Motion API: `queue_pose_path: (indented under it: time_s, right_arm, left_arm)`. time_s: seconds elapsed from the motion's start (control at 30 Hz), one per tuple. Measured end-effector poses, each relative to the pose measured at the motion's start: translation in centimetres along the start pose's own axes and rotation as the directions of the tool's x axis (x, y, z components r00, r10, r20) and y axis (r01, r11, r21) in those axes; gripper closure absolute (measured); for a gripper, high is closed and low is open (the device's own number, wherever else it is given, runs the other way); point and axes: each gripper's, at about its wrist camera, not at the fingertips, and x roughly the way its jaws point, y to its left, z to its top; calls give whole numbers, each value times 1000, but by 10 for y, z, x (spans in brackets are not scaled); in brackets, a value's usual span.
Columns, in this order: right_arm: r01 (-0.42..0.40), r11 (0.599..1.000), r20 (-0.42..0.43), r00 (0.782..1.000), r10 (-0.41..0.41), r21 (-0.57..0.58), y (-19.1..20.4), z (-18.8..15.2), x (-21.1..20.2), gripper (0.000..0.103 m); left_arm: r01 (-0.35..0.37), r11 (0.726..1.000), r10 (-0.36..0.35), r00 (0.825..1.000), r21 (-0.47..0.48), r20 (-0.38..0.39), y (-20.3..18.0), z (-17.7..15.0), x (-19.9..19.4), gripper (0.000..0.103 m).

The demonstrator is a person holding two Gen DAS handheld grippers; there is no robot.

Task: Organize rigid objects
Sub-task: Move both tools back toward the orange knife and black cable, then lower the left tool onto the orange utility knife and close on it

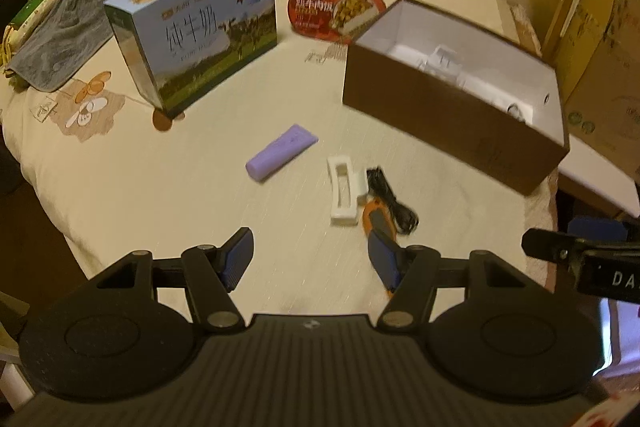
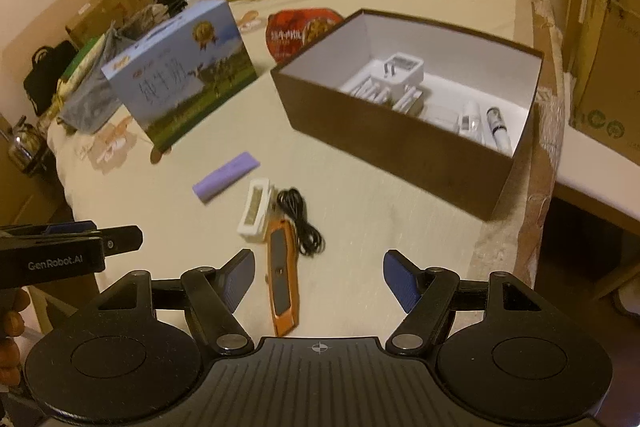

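Both sets of fingers stand apart, gripping nothing: left gripper and right gripper hover over the cream surface. Below them lie a purple bar, white holder, orange utility knife and black cord, near the open brown box.

Warm, dim yellowish indoor light fills both views, with soft, faint shadows and no glare. Motion blur smears the blue milk carton and the brown box. Fisheye distortion bends the edges, and the corners fall into black vignette.
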Motion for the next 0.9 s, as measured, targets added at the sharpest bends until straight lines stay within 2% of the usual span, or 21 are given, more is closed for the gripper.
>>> queue_pose_path:
  time_s: [0.5,0.9]
  right_arm:
    - [16,999,-77,997,-18,-28,-13,-16,49,35]
    - [35,999,-127,991,-34,2,-35,-20,78,36]
  left_arm:
    - [77,996,-82,989,-50,-120,-11,-30,61,44]
    - [105,992,-115,981,-67,-156,-26,-31,100,44]
